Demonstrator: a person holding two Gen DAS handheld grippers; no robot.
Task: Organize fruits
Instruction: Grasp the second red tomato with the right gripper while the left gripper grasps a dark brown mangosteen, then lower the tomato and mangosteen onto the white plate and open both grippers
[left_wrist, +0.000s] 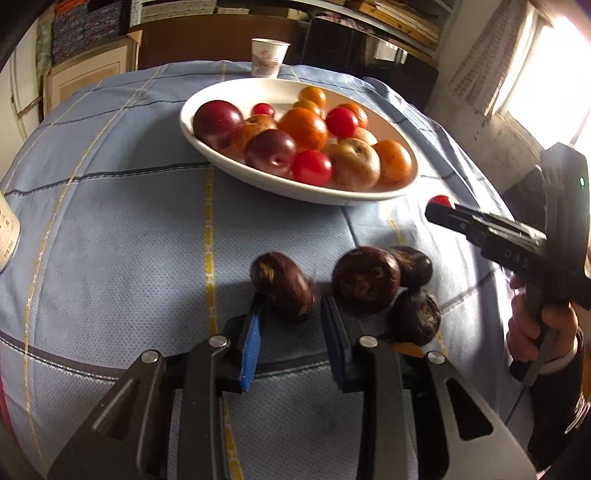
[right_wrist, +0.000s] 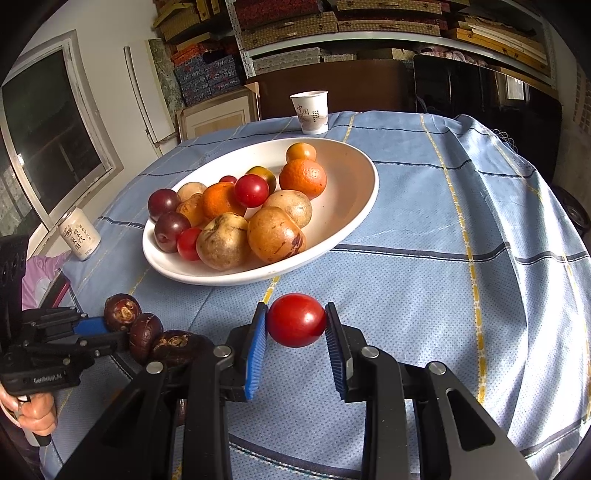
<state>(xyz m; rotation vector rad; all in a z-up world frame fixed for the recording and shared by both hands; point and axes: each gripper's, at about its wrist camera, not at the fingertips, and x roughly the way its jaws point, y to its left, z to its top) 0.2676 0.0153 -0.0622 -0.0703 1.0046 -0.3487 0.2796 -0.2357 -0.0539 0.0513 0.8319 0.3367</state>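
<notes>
A white oval bowl (left_wrist: 221, 162) (right_wrist: 354, 166) holds plums, oranges, red tomatoes and brownish fruits. My right gripper (right_wrist: 295, 321) is shut on a red tomato (right_wrist: 295, 319) just above the cloth in front of the bowl; the tomato also shows in the left wrist view (left_wrist: 440, 201) beyond the right gripper's tip. My left gripper (left_wrist: 290, 310) is open, its fingers on either side of a dark brown water chestnut (left_wrist: 282, 286) that lies on the cloth and looks blurred. Three more chestnuts (left_wrist: 365, 278) lie clustered just right of it; the cluster also shows in the right wrist view (right_wrist: 146, 330).
A blue checked cloth (left_wrist: 110, 236) covers the round table. A paper cup (left_wrist: 267, 57) (right_wrist: 312, 110) stands behind the bowl. A drink can (right_wrist: 79, 232) stands at the table's left edge. Shelves and boxes stand behind the table.
</notes>
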